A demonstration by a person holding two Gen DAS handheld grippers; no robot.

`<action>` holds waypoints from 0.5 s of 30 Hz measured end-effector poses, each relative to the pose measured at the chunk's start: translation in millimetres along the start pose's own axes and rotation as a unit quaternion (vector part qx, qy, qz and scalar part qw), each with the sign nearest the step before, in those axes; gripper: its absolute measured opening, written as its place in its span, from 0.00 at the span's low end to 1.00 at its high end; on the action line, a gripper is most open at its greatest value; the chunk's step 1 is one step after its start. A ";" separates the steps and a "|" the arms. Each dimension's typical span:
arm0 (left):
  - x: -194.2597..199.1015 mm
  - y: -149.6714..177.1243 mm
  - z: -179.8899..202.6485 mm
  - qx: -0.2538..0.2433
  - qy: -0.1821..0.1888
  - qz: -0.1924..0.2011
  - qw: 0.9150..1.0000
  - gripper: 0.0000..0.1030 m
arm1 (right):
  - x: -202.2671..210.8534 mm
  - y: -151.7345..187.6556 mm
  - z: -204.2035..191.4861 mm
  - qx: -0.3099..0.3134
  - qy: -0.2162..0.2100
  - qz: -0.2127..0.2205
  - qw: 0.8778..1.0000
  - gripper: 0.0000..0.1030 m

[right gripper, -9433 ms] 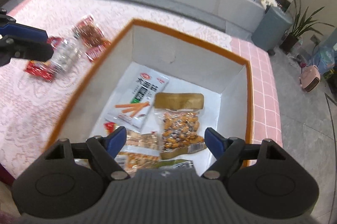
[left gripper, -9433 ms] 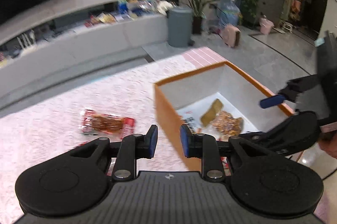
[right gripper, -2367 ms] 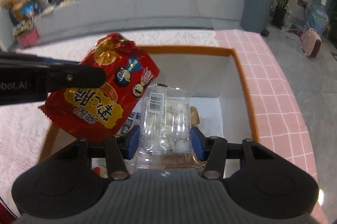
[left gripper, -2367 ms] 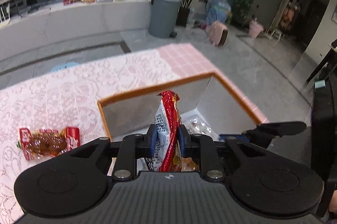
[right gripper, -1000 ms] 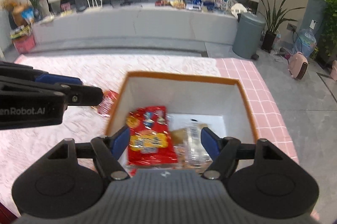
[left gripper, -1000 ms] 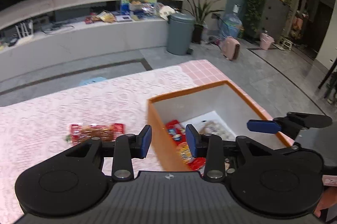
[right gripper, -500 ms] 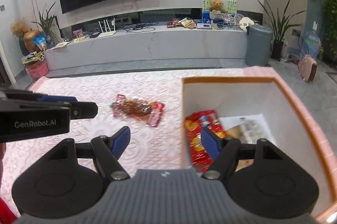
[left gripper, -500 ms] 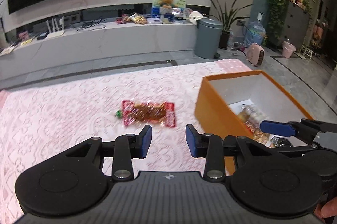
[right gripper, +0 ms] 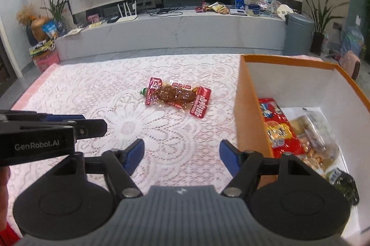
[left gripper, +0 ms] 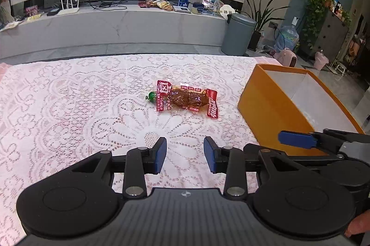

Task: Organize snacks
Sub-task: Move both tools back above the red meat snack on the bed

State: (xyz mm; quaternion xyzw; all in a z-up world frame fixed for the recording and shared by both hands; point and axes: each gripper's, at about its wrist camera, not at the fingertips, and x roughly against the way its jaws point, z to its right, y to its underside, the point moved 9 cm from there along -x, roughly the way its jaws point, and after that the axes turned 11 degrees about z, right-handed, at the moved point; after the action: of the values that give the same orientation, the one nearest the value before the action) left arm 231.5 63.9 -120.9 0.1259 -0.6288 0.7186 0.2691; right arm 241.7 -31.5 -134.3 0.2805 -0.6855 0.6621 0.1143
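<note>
Under both sets of jaws lies a lace tablecloth (left gripper: 69,107), white over pink, with an open, rough weave. Ahead of the jaws, the meat snack packet (left gripper: 185,99) is glossy clear plastic film with red printed ends. To the right of the jaws, the box (right gripper: 251,107) looks like matt cardboard, orange outside and white inside. In it, the red snack bag (right gripper: 278,128) is shiny foil-like plastic. The left gripper (left gripper: 185,154) and the right gripper (right gripper: 181,153) are matt black plastic with blue pads (left gripper: 160,153) and small metal pins.

Red-ended clear snack packet (left gripper: 186,99) flat on lace cloth, orange box (right gripper: 252,107) beside it holding red bag (right gripper: 278,128)
</note>
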 end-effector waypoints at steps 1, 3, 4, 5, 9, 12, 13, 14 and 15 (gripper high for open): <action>-3.4 -0.3 -3.8 0.001 0.003 0.000 1.000 0.41 | -5.5 0.3 -1.3 0.004 -0.001 -0.003 1.000 0.61; -10.1 -0.6 -10.0 0.002 0.008 0.001 1.000 0.41 | -16.6 0.3 -3.5 0.010 -0.007 -0.010 1.000 0.56; -13.8 -1.5 -12.8 0.003 0.011 0.001 1.000 0.41 | -22.1 -0.7 -4.0 0.011 -0.010 -0.012 1.000 0.55; -17.7 -2.4 -15.4 0.005 0.014 0.001 1.000 0.41 | -27.3 -1.4 -4.7 0.014 -0.012 -0.014 1.000 0.55; -37.1 -5.3 -26.9 0.019 0.014 -0.002 1.000 0.41 | -50.7 -6.3 -1.3 0.022 -0.005 -0.017 1.000 0.55; -53.2 -8.7 -30.4 0.017 0.011 -0.004 1.000 0.41 | -70.5 -11.2 3.5 0.021 0.006 -0.017 1.000 0.55; -58.2 -10.0 -30.8 0.017 0.015 -0.005 1.000 0.41 | -77.1 -13.1 4.9 0.020 0.008 -0.016 1.000 0.55; -62.8 -10.8 -32.3 0.019 0.016 -0.008 1.000 0.41 | -82.3 -14.9 5.8 0.019 0.007 -0.015 1.000 0.55; -67.4 -11.2 -33.6 0.018 0.017 -0.011 1.000 0.41 | -88.3 -16.9 6.0 0.020 0.005 -0.015 1.000 0.55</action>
State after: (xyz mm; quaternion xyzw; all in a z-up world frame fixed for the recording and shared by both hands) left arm 298.3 81.9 -152.4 0.1255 -0.6094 0.7291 0.2851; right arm 324.1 -16.2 -167.2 0.2893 -0.6675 0.6751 0.1225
